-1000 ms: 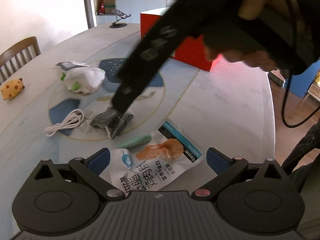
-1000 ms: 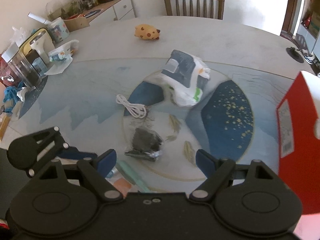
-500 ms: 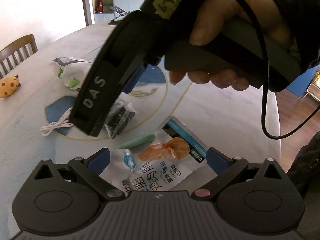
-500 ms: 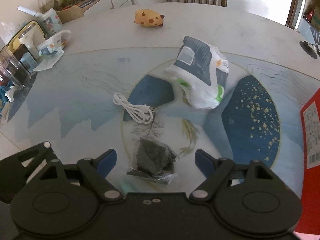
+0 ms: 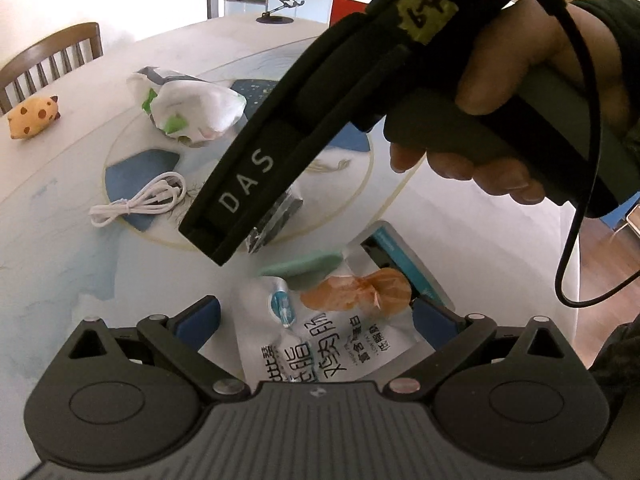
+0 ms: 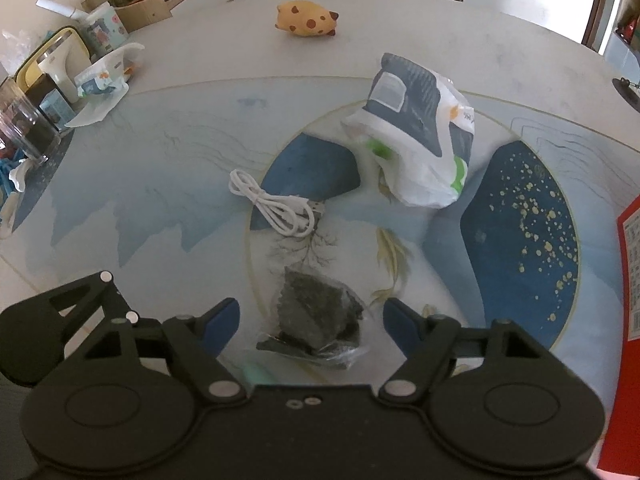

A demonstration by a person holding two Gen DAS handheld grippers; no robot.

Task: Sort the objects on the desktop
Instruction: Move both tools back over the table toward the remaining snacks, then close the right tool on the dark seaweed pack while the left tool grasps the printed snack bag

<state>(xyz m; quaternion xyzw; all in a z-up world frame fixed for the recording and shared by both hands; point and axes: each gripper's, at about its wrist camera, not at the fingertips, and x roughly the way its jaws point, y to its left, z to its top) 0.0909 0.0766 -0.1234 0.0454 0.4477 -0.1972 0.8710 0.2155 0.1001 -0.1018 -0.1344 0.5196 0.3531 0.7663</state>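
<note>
Claws gape: right claw [image 6: 312,314] straddles dark packet [image 6: 314,316]; only left claw [image 5: 316,316] sees snack pouch [image 5: 332,336].

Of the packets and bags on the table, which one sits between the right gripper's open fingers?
The small dark clear-wrapped packet, framed by the right gripper. The white plastic bag lies farther off; the printed snack pouch sits at the left gripper.

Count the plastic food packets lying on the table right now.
2: dark packet between the open right gripper; white snack packet under the open left gripper. Others may be hidden.
</note>
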